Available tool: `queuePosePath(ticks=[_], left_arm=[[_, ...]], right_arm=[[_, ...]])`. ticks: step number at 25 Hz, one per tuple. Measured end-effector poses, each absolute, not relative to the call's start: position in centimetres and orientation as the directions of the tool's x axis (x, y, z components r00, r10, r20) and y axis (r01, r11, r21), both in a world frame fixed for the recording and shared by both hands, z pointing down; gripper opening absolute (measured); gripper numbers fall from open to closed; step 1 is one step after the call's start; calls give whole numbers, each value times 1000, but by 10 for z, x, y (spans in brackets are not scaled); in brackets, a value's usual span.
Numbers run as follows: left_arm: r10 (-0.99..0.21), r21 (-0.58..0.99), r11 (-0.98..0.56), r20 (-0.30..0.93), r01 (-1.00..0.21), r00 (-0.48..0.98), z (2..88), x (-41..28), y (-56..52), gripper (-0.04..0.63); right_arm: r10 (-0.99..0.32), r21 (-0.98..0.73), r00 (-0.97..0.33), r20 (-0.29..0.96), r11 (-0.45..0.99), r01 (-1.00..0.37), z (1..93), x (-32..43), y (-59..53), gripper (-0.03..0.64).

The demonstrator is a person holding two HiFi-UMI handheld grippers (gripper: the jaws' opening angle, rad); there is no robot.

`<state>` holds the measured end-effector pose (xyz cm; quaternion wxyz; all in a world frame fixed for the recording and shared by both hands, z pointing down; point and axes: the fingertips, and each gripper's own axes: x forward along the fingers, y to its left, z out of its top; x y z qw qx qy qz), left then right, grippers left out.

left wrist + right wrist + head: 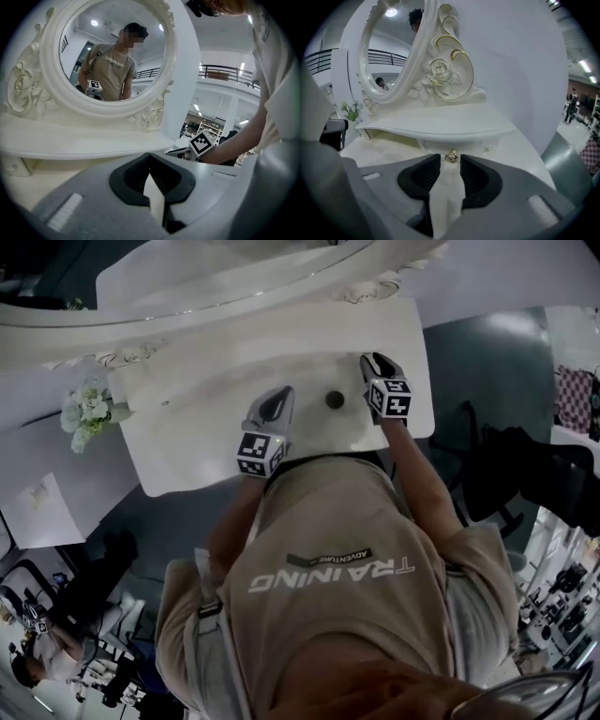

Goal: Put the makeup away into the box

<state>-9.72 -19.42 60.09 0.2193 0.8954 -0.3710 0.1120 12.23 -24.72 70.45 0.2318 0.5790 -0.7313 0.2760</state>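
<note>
Person's shirt (328, 568), 6 o'clock. Left gripper (278, 397), 11 o'clock: jaws pressed together, empty. Right gripper (375, 362), 1 o'clock: jaws spread, empty, facing drawer knob (451, 156). Dark round makeup item (335, 399) on dressing table (187, 446), between them. Judged: nothing stowed yet; box unseen.

The right claw (451, 165) stands with jaws apart. A small gold knob (451, 157) sits at the tips, unclamped, below the white shelf (440, 129) of the mirror (391, 51).

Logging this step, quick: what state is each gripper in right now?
Left gripper: closed, holding nothing.
Right gripper: open, gripping nothing; small gold knob at its tips.
</note>
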Motion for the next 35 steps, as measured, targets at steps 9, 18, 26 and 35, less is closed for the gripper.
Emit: queuePosePath(ticks=[9,18,26,35], left_arm=[[-718,296,-474,415,-829,558,604,-103,-184,-2],[-747,281,-436,416,-855,518,599,-94,-150,-2],[-743,277,-461,399,-843,537,589,-93,-145,-2],[-717,269,-512,389,-816,578,585,-84,-148,-1]], right_arm=[[-711,-199,-269,650,182,-963,711,125,-259,108],[-701,-194,-294,649,222,-956,712,128,-233,104],[-674,-207,-296,676,211,-955,713,130,-191,104],[-676,-234,-290,677,176,-956,714,126,-170,104]])
